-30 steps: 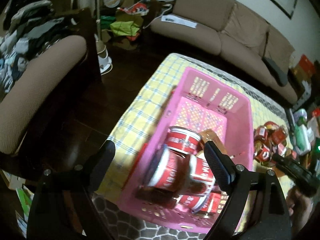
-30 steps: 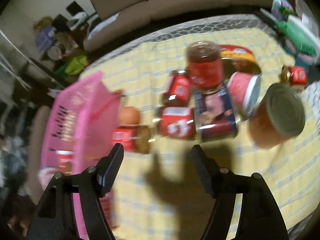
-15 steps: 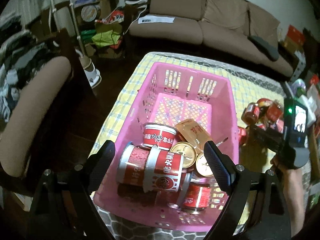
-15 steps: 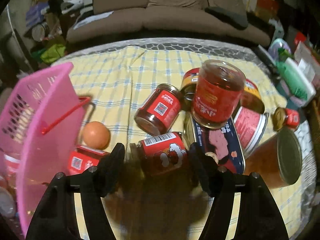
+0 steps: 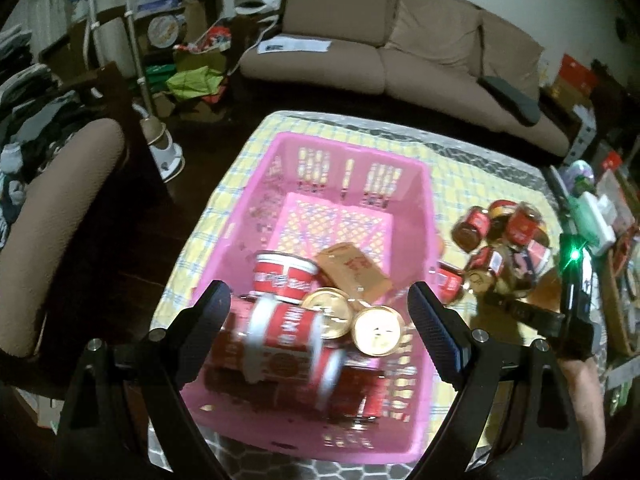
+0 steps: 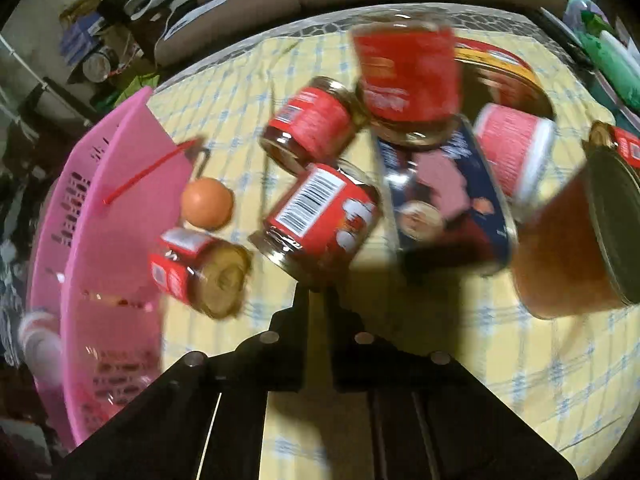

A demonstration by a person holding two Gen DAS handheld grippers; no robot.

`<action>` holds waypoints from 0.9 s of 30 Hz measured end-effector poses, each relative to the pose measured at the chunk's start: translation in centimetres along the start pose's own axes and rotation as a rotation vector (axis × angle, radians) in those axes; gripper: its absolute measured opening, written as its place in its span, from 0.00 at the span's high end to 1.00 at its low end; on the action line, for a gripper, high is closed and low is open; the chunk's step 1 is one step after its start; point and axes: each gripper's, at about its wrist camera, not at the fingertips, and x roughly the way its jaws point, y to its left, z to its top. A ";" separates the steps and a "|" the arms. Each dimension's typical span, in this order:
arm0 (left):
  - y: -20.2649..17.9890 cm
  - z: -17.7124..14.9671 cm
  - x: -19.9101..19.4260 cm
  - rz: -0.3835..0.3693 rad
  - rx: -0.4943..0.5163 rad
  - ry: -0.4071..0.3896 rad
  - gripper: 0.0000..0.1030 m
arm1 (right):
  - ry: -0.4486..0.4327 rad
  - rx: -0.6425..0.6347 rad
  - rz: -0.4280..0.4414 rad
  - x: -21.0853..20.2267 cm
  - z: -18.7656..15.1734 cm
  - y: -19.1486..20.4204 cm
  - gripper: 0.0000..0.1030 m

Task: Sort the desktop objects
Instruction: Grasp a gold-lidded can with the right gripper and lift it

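Two grippers in my feeds: my left gripper [image 5: 320, 312] hangs spread wide above the pink basket [image 5: 424, 216] of red cans [image 5: 286, 274]; my right gripper [image 6: 318, 300] is pressed together, just beside a barcoded jar [image 6: 320, 220] lying on the table [image 6: 460, 360].

A brown sofa [image 5: 404, 56] stands beyond the bench's far edge, with a white paper [image 5: 294, 45] on its left seat and a dark cushion [image 5: 514, 98] at its right end. Left of the bench are a padded chair [image 5: 52, 216] and a heap of clothes [image 5: 28, 108]. A green bag [image 5: 192, 82] lies on the floor among boxes near the sofa's left end.
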 end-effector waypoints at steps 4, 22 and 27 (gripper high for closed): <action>-2.0 -0.1 -0.1 -0.020 0.017 0.001 0.14 | -0.063 -0.019 0.039 -2.7 0.0 -0.7 0.89; -4.6 -0.6 1.0 0.082 0.128 -0.002 0.14 | -0.037 0.038 -0.153 0.8 3.8 3.8 0.46; -4.3 -0.5 0.9 0.074 0.122 -0.004 0.14 | -0.008 0.043 -0.166 3.5 2.9 3.5 0.42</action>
